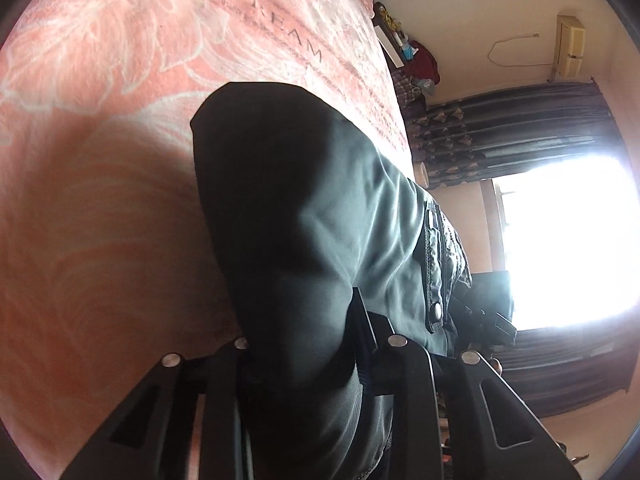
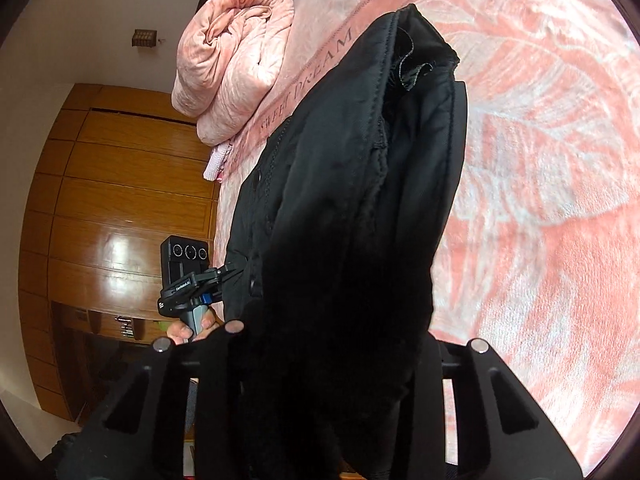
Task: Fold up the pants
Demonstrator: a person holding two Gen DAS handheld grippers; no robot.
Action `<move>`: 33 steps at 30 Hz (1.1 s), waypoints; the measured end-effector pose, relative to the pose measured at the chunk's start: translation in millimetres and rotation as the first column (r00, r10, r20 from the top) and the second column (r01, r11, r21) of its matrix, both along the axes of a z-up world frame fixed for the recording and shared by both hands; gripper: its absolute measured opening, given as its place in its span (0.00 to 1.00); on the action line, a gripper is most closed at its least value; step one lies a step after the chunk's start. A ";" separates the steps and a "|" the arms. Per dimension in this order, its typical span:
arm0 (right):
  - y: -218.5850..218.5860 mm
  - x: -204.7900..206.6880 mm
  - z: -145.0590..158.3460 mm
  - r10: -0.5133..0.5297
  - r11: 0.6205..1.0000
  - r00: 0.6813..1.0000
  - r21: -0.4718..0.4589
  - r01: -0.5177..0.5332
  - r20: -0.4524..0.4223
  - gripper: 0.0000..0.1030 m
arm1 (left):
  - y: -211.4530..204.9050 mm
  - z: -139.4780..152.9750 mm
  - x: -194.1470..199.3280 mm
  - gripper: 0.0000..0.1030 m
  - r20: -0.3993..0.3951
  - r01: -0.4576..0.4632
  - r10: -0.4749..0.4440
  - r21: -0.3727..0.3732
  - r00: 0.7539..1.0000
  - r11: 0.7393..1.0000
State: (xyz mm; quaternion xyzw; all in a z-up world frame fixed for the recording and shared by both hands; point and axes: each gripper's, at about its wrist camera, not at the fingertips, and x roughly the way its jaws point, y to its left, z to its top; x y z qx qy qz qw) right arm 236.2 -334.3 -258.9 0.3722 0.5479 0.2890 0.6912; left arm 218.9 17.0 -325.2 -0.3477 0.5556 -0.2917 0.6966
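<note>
with the dark, heavy cloth pants (image 1: 320, 216) bunched between both sets of jaws, our left gripper (image 1: 304, 364) and right gripper (image 2: 320, 360) clamped on them, we judged level, matched lifting above the pink leaf-patterned blanket (image 2: 540, 160) wisest.

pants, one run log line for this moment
stage: lift | left gripper: shut on pants | right gripper: shut on pants | pants: raised above pink blanket

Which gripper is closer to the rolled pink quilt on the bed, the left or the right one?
Left. In the right wrist view, the left gripper holds the pants just below the rolled pink quilt. The right gripper grips the pants farther along, away from it.
</note>
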 end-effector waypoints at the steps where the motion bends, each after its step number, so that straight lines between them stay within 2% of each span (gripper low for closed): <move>1: 5.9 9.9 5.2 0.005 1.000 1.000 -0.001 -0.005 0.012 0.34 | 4.3 6.2 6.4 0.27 0.011 -0.007 0.007 0.001 1.000 1.000; 5: 29.0 59.5 17.5 0.022 1.000 0.999 -0.020 -0.021 0.047 0.34 | 21.2 23.6 41.4 0.27 0.053 -0.034 0.032 0.026 0.998 0.999; 10: 54.2 138.0 12.1 0.040 0.998 0.997 -0.045 -0.037 0.066 0.34 | 40.1 31.1 111.1 0.27 0.080 -0.053 0.046 0.081 0.996 0.995; 15: 75.0 208.8 -3.5 0.039 0.997 0.997 -0.071 -0.034 0.070 0.34 | 53.2 18.8 178.2 0.27 0.066 -0.084 0.078 0.105 0.995 0.991; 19: 85.6 246.2 -31.3 0.045 0.995 0.998 -0.087 -0.042 0.037 0.34 | 55.5 -10.3 205.6 0.27 0.022 -0.099 0.097 0.120 0.995 0.988; 22: 85.9 259.3 -58.0 0.040 0.994 0.999 -0.098 -0.040 -0.003 0.37 | 57.0 -30.2 214.9 0.27 -0.007 -0.104 0.105 0.104 0.994 0.989; 25: 85.1 264.0 -74.2 0.045 0.995 0.999 -0.087 -0.046 -0.012 0.41 | 58.7 -35.4 213.8 0.29 0.002 -0.103 0.103 0.079 0.995 0.992; 28: 82.9 264.6 -76.4 0.037 0.997 0.999 -0.074 -0.038 -0.013 0.45 | 59.2 -40.8 212.1 0.30 -0.005 -0.116 0.116 0.060 0.993 0.991; 30: 73.2 254.4 -79.8 0.030 0.996 0.999 -0.078 -0.031 -0.017 0.53 | 61.1 -42.7 212.9 0.32 -0.009 -0.120 0.121 0.060 0.993 0.991; 33: 58.2 244.9 -74.7 0.011 0.995 1.000 -0.099 -0.013 -0.022 0.61 | 83.5 -38.5 197.4 0.40 -0.012 -0.120 0.122 0.087 0.992 0.989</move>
